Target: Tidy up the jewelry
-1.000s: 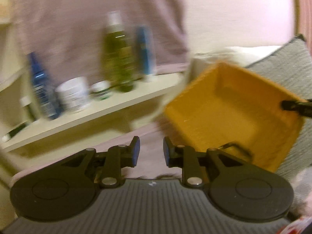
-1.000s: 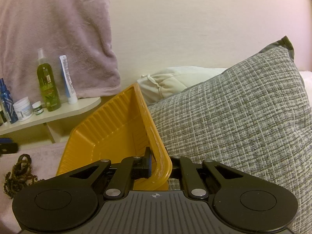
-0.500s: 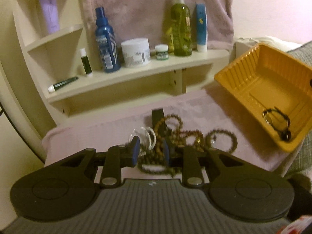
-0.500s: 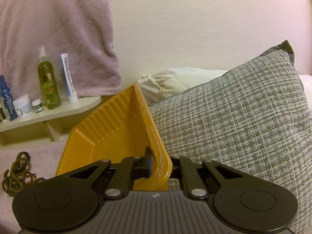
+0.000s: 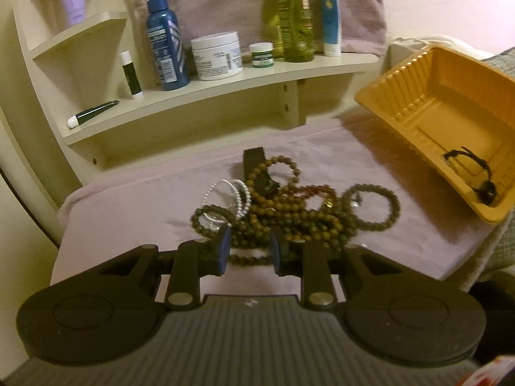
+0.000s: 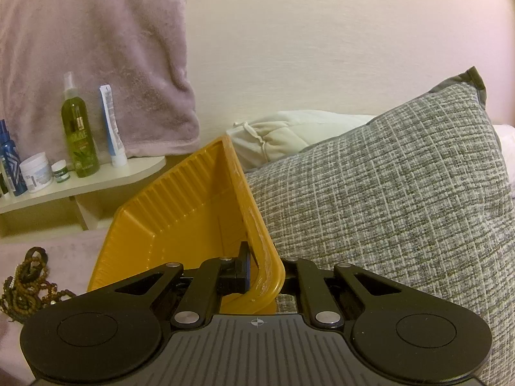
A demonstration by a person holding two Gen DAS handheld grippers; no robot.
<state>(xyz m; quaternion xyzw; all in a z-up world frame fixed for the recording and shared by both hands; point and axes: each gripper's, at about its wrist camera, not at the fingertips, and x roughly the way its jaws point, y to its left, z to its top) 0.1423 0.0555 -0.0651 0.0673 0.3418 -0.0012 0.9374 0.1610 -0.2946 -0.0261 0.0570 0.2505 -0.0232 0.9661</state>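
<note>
The left gripper point(image 5: 249, 249) hangs low at the near edge of a tangled heap of brown and olive wooden bead bracelets point(image 5: 289, 212), its fingers parted about a strand's width and closed on nothing, a few bead strands lying in the gap between them. The heap sits mid-way across a pale mauve cloth-covered surface point(image 5: 128, 206), with coiled silver wire bangles point(image 5: 230, 197) on its left side and a black strap-like piece point(image 5: 257, 169) at the far side. Over on the right, the right gripper point(image 6: 260, 273) has its fingers clamped on the near rim of a ribbed orange plastic tray point(image 5: 418, 96), holding it tilted against a grey woven cushion point(image 6: 402, 193); a thin black cord bracelet point(image 5: 473, 173) already lies inside. These beads look light, floppy and interlocked, so one pinch is likely to drag neighbours along. The safest hold seems to be a single loose loop at the heap's edge, such as the olive ring on the right, taken across the strand itself.
</note>
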